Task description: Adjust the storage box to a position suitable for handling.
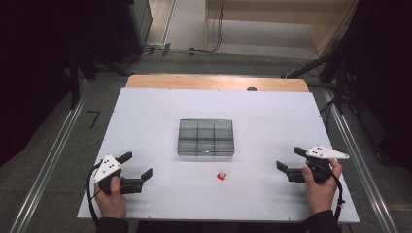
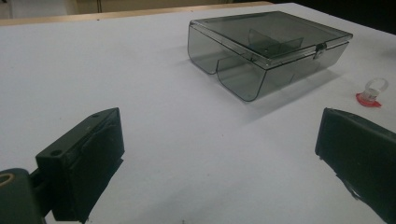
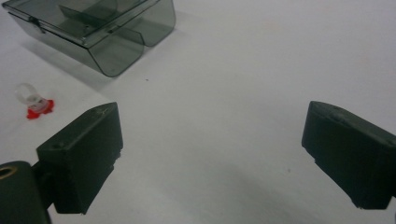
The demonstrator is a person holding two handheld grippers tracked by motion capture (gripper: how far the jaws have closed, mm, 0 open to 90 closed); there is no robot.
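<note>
A smoky clear plastic box (image 1: 206, 137) with inner dividers sits lid-closed at the middle of the white table; it also appears in the left gripper view (image 2: 268, 49) and the right gripper view (image 3: 100, 30). In front of it lies a small red and clear ring-shaped piece (image 1: 221, 175) (image 2: 371, 92) (image 3: 33, 103). My left gripper (image 1: 136, 166) (image 2: 219, 163) rests at the near left, jaws wide open and empty. At the near right my right gripper (image 1: 290, 159) (image 3: 212, 158) is likewise open with nothing between its jaws.
The white table top (image 1: 145, 121) ends in a wooden strip (image 1: 214, 82) at the far side. Grey floor with metal rails (image 1: 53, 155) runs along both sides, and cables lie on the floor beyond the table.
</note>
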